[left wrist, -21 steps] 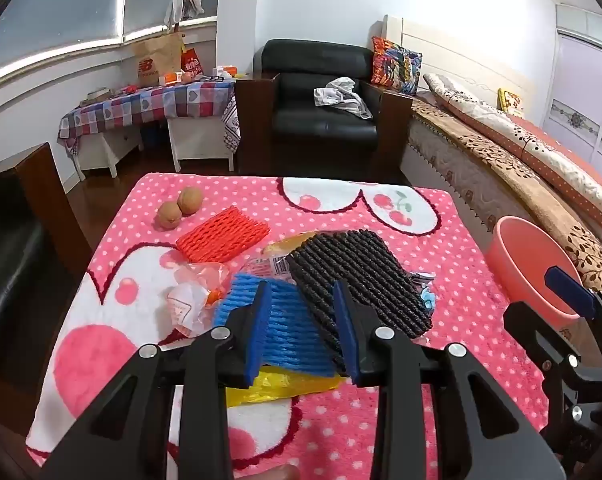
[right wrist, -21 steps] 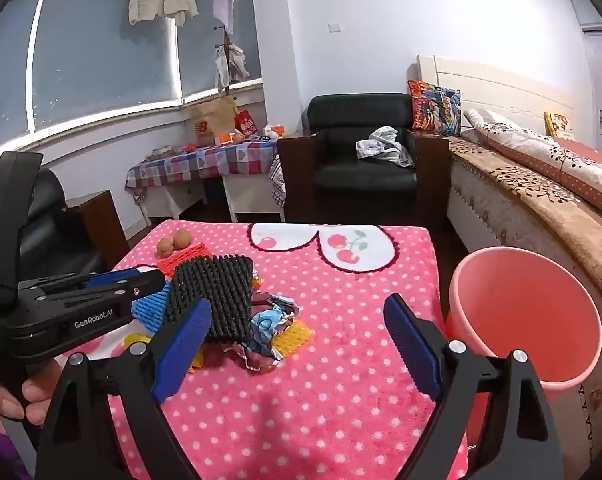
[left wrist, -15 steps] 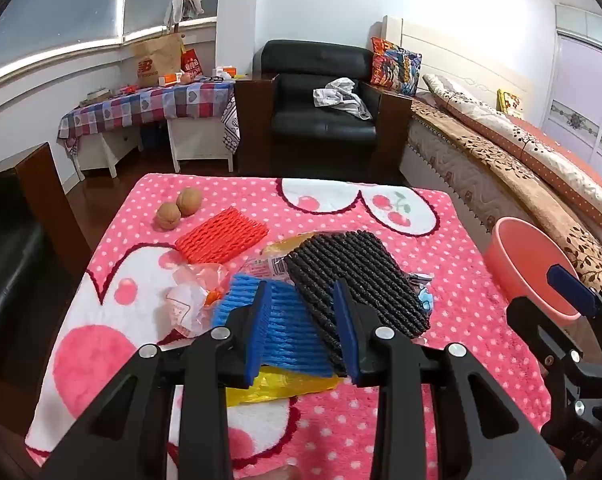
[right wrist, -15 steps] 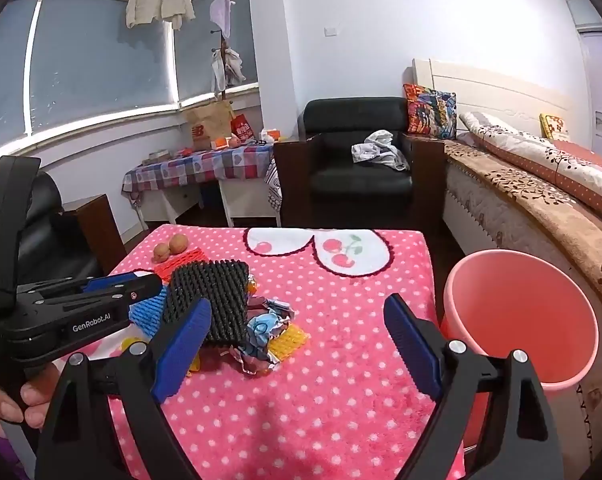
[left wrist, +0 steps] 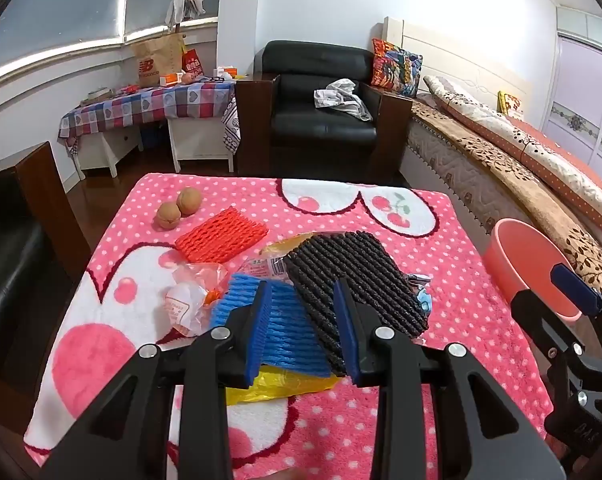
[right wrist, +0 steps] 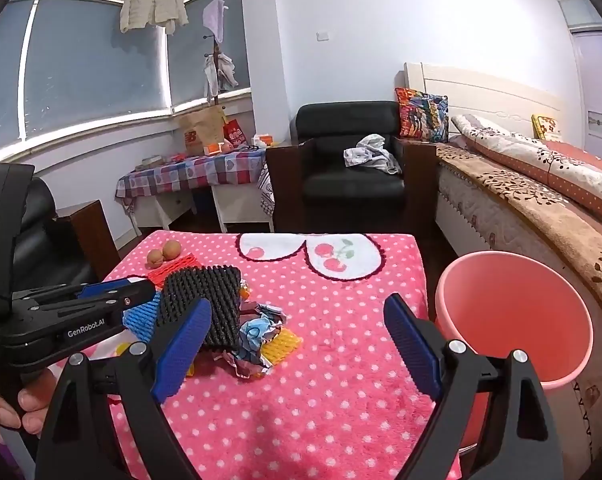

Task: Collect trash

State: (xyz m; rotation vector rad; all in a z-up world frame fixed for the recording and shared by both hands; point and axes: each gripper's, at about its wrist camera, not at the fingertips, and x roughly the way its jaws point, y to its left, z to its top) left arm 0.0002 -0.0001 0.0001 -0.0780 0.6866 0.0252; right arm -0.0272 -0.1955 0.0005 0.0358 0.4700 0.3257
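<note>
A heap of trash lies on the pink dotted tablecloth (left wrist: 453, 344): a black foam net (left wrist: 353, 276), a blue foam net (left wrist: 289, 328), a red foam net (left wrist: 221, 236), a clear wrapper (left wrist: 189, 300) and a yellow bag (left wrist: 277, 384). Crumpled wrappers (right wrist: 257, 332) and a yellow net (right wrist: 281, 344) lie on its right side. My left gripper (left wrist: 301, 286) hovers over the blue and black nets, open, with nothing pinched. My right gripper (right wrist: 297, 304) stands wide open above the cloth, right of the heap. A pink bin (right wrist: 513, 316) stands off the table's right edge.
Two brown round fruits (left wrist: 179, 208) sit at the table's far left. A hand (right wrist: 25, 404) holds the left gripper's handle. A black armchair (left wrist: 321, 116) stands beyond the table, a bed (left wrist: 521, 160) along the right, a dark chair (left wrist: 5, 248) at the left.
Both views have shifted only slightly; the heap and the bin sit a touch differently in frame. Neither gripper's jaws have changed, and no trash has moved.
</note>
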